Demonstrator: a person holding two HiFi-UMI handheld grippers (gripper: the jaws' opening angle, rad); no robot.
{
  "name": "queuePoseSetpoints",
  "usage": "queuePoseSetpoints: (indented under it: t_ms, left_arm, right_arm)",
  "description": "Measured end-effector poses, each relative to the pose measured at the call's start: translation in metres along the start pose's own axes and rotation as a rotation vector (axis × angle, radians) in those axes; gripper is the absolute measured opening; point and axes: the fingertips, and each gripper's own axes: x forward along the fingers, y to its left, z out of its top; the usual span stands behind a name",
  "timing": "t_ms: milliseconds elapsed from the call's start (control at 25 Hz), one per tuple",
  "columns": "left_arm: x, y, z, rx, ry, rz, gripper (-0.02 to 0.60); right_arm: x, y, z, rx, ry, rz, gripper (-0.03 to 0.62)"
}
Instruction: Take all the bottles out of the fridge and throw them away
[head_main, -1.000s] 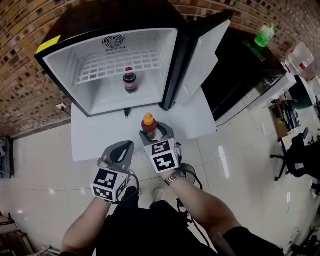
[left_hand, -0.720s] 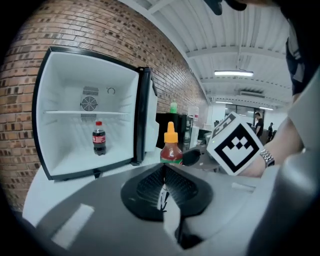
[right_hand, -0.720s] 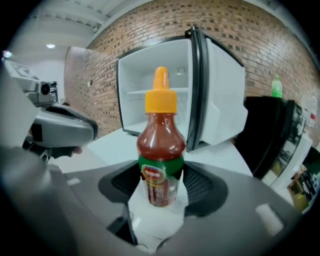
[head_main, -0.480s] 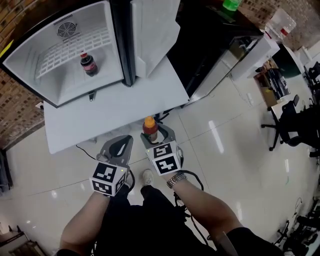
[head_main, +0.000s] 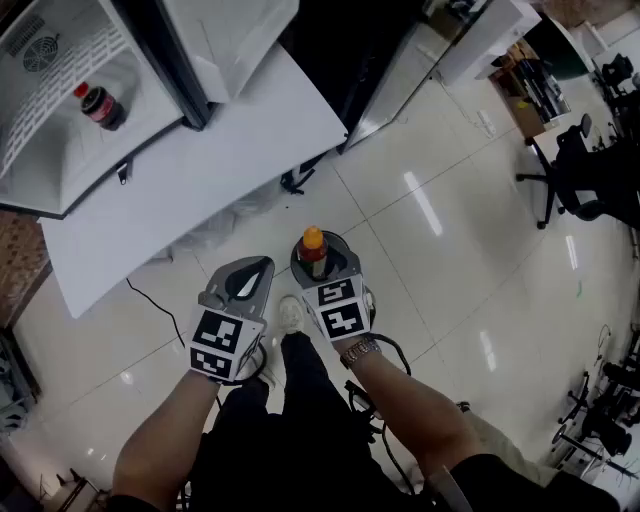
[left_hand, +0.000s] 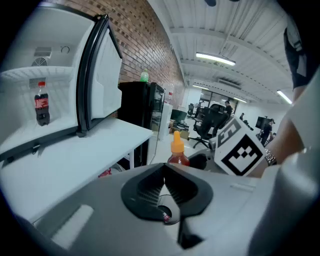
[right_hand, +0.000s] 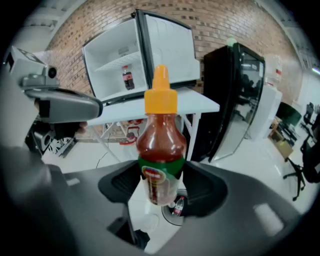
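Observation:
My right gripper (head_main: 316, 264) is shut on a red sauce bottle (head_main: 313, 247) with an orange cap, held upright (right_hand: 160, 150) between the pads. Right under it on the floor stands a dark round bin (head_main: 346, 250); through the jaws I see a clear bottle lying in this bin (right_hand: 178, 208). My left gripper (head_main: 259, 268) hangs just left of the right one with its pads together and nothing in them (left_hand: 164, 172). A cola bottle (head_main: 100, 105) still stands inside the open white fridge (head_main: 45, 175) on the table at the upper left.
The white table (head_main: 200, 170) carries the fridge, whose door (head_main: 230, 35) stands open. A tall black cabinet (right_hand: 232, 100) with a green bottle (right_hand: 231, 42) on top stands to the right of it. Office chairs (head_main: 585, 165) stand far right. A cable (head_main: 150, 300) trails on the tiled floor.
Both grippers have drawn back from the fridge and sunk toward the floor. The sauce bottle, still gripped, now hangs over the bin. The fridge has slid to the upper left of the head view.

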Motion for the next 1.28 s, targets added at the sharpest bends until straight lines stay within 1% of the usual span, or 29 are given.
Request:
queuePoseSetpoints:
  t_ms: [160,400,720,840,960,1120,1280]
  left_arm:
    - [0.02,-0.011,-0.023,0.007,0.049,-0.054,0.003]
    - [0.044,-0.021,-0.059,0.0,0.125,-0.109,0.005]
    - [0.08,-0.03,-0.097,-0.031,0.191,-0.138,0.005]
    - [0.089,-0.036,-0.107,-0.046,0.207,-0.146,0.005]
    - [0.097,-0.042,-0.116,-0.057,0.225,-0.165,0.005]
    - [0.103,-0.043,-0.121,-0.064,0.236,-0.176,0.003]
    - [0.104,-0.045,-0.119,-0.076,0.234,-0.163,0.003]
  right_arm:
    - [0.013,-0.019,-0.043,0.065,0.054,-0.036,0.265]
    - [0.036,-0.041,-0.107,0.148,0.15,-0.066,0.265]
    - [0.075,-0.062,-0.181,0.219,0.282,-0.062,0.265]
    - [0.085,-0.067,-0.199,0.222,0.329,-0.057,0.265]
    - [0.096,-0.073,-0.213,0.218,0.369,-0.072,0.273]
    - [0.103,-0.083,-0.21,0.228,0.354,-0.08,0.276]
    - [0.098,-0.082,-0.206,0.235,0.346,-0.066,0.276]
